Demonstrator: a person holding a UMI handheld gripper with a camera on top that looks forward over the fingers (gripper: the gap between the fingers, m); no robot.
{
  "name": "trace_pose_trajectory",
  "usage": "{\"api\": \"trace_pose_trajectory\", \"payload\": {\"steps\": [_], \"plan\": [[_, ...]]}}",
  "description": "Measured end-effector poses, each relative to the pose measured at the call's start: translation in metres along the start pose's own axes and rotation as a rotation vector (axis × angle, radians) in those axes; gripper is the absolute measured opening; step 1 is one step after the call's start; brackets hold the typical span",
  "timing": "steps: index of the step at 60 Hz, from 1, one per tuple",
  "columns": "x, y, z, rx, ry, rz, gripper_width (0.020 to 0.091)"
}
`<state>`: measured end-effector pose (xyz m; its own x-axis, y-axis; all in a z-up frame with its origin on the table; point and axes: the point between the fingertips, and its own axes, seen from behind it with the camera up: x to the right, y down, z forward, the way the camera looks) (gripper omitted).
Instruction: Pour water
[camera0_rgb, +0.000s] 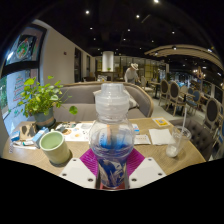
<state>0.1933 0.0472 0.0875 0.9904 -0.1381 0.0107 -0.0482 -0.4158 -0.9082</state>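
A clear plastic water bottle (112, 135) with a blue label and a domed cap stands upright between my fingers, filling the middle of the gripper view. My gripper (112, 165) is shut on it, both magenta pads (92, 160) pressing its lower body. A pale green mug (55, 146) stands on the wooden table (30, 160) to the left of the bottle. A clear glass with a straw (176, 140) stands to the right, beyond the fingers.
A potted green plant (42, 98) stands at the back left. Papers and cards (158, 135) lie behind the bottle. Sofas, chairs (178, 95) and a person (131, 73) are in the room beyond the table.
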Motion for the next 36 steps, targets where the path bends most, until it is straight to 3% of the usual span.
{"api": "trace_pose_trajectory", "payload": {"steps": [7,20,24,28,30,36], "plan": [[0.005,0.008,-0.003,0.014,0.011,0.024,0.0339],[0.007,0.014,-0.001,-0.025,0.004,0.067,0.0541],[0.004,0.027,-0.001,-0.097,-0.001,0.066,0.0661],[0.002,0.036,-0.008,-0.146,-0.019,0.075,0.087],[0.0,0.039,-0.012,-0.164,-0.023,0.078,0.0835],[0.002,0.042,-0.036,-0.202,-0.014,0.061,0.086]]}}
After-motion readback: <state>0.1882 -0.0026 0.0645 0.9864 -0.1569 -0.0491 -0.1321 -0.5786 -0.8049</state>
